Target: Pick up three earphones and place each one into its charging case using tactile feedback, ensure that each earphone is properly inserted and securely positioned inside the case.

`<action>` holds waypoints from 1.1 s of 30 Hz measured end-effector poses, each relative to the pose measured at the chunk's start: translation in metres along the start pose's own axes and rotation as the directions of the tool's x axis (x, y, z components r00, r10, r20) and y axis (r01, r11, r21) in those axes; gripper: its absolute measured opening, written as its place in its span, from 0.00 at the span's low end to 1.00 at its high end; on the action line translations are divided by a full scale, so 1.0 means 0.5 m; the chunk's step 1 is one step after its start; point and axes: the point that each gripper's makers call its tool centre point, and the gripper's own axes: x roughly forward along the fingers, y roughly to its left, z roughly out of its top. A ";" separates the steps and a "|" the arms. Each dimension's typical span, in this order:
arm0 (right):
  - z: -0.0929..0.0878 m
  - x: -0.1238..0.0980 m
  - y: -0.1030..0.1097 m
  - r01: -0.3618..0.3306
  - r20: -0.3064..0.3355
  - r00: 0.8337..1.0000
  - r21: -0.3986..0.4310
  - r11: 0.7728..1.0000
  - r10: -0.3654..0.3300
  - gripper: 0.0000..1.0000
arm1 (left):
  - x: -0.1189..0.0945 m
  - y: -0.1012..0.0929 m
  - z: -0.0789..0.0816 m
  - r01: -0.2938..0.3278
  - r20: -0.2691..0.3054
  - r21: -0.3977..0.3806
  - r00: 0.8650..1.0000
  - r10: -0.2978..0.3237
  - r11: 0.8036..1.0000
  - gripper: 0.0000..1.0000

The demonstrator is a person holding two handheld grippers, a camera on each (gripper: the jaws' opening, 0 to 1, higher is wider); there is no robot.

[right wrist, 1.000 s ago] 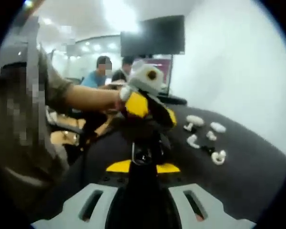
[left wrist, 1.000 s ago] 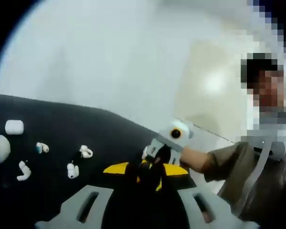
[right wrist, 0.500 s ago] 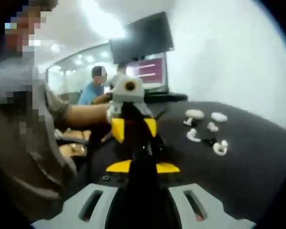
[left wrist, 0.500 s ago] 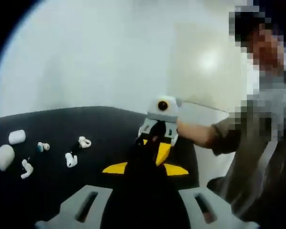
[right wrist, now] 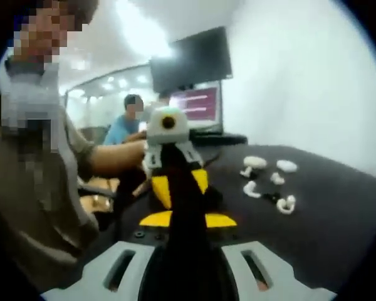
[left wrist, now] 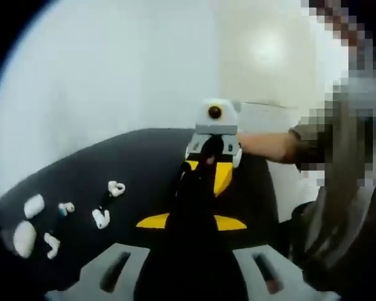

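Observation:
Both grippers hang in the air over a black table (left wrist: 144,157), facing each other tip to tip. My left gripper (left wrist: 197,183) has its black jaws shut with nothing between them. The right gripper (left wrist: 211,155), held by a person's hand, meets it head-on. In the right gripper view my right gripper (right wrist: 177,168) is shut too, with the left gripper (right wrist: 169,149) just beyond its tips. White earphones (left wrist: 101,218) (left wrist: 116,188) (left wrist: 51,245) lie loose on the table beside two white cases (left wrist: 34,205) (left wrist: 24,238). The same cluster of earphones (right wrist: 285,204) and cases (right wrist: 255,162) lies far to the right.
A person in a grey-green shirt (left wrist: 344,188) stands close at the table's edge. Behind the table are a dark monitor (right wrist: 191,59), a lit screen (right wrist: 197,103) and seated people (right wrist: 128,122). A white wall (left wrist: 113,75) backs the table.
Both views have swung round. The two grippers have lined up nose to nose, each now centred in the other's view. The earphones and cases lie as before.

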 end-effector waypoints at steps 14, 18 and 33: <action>-0.033 0.032 0.013 -0.001 -0.100 0.995 -0.125 0.992 -0.011 0.18 | 0.034 -0.026 -0.012 0.170 0.001 -0.064 0.985 -0.170 0.983 0.20; -0.034 0.032 0.014 -0.005 -0.102 0.995 -0.121 0.993 -0.008 0.18 | 0.032 -0.029 -0.014 0.157 0.017 -0.056 0.988 -0.156 0.986 0.20; -0.028 0.039 0.016 0.012 -0.108 0.994 -0.196 0.980 -0.034 0.18 | 0.027 -0.021 0.011 0.172 0.103 -0.118 0.982 -0.160 0.978 0.19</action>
